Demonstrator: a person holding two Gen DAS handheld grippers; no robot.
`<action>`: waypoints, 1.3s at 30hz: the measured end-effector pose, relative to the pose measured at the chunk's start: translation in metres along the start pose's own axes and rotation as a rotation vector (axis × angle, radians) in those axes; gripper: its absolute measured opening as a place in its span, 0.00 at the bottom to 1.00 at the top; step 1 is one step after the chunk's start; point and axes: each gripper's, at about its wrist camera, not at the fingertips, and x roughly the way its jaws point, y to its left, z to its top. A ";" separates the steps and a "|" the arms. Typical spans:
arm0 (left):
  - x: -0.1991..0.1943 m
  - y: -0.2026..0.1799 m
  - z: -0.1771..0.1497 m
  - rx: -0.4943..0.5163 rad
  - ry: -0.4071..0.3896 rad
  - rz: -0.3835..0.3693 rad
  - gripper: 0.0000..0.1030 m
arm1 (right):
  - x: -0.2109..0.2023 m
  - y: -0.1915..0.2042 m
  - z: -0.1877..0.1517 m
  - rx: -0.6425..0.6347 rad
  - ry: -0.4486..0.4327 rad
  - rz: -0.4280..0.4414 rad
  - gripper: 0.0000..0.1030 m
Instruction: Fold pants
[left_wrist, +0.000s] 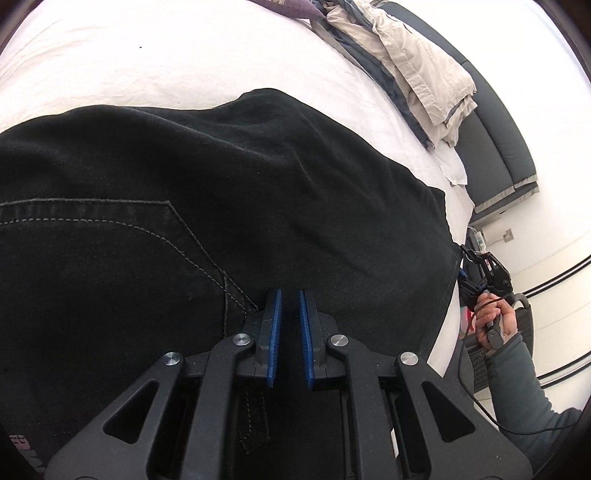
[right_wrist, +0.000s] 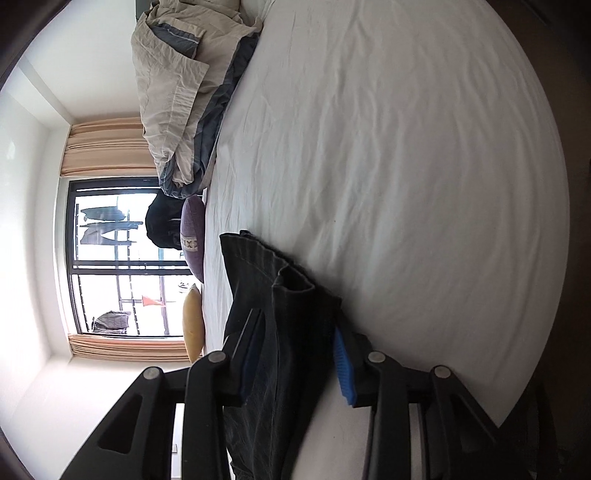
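Black denim pants (left_wrist: 221, 206) lie spread on a white bed sheet (left_wrist: 147, 55), a back pocket seam showing at the left. My left gripper (left_wrist: 290, 299) sits over the pants with its blue-padded jaws nearly closed, black fabric between and under them. My right gripper (right_wrist: 295, 332) is turned on its side and holds a bunched pant-leg end (right_wrist: 273, 295) between its blue pads (right_wrist: 343, 373), at the bed's edge. It also shows in the left wrist view (left_wrist: 476, 273), held by a hand at the pants' right end.
A rumpled beige and grey duvet (right_wrist: 177, 92) lies at the far side of the bed. A purple cushion (right_wrist: 192, 236) and a yellow cushion (right_wrist: 192, 325) sit by the window (right_wrist: 114, 258). A dark headboard (left_wrist: 498, 140) runs along the right.
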 end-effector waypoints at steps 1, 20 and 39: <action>-0.001 0.000 -0.001 -0.001 -0.001 0.000 0.10 | 0.002 0.000 0.001 -0.001 -0.002 0.007 0.37; -0.014 -0.049 0.019 0.110 -0.014 0.001 0.10 | 0.013 0.002 -0.001 -0.036 -0.013 -0.016 0.11; 0.075 -0.046 0.043 0.094 0.081 -0.125 0.10 | 0.009 0.025 -0.006 -0.139 -0.055 -0.103 0.11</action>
